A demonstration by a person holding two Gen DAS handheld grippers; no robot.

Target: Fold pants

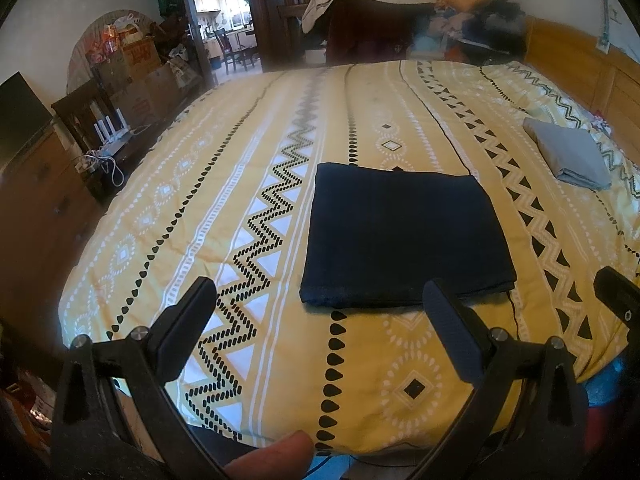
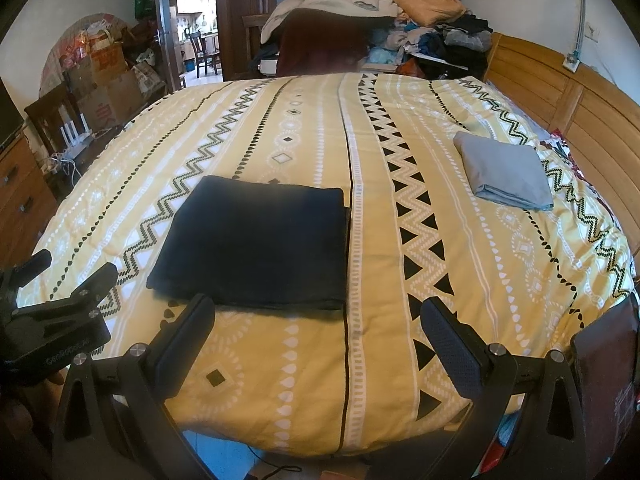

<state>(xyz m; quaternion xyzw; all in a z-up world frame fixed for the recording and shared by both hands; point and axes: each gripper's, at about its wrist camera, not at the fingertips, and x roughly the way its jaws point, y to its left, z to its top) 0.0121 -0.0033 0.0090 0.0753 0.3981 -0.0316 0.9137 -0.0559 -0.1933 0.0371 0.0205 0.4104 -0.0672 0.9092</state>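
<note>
Navy pants [image 1: 404, 236] folded square on bedspread [image 1: 248, 360] nr front edge; left gripper [image 1: 320, 332], right gripper [image 2: 316, 340] both spread, holding nothing.

Left gripper [image 1: 320, 320] and right gripper [image 2: 318, 320] hover side by side, jaws spread.

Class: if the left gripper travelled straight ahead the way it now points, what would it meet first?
Probably the folded dark navy pants. The left gripper, jaws open, aims slightly down at the yellow patterned bedspread, with the pants' near edge just ahead. Depth is unclear.
</note>
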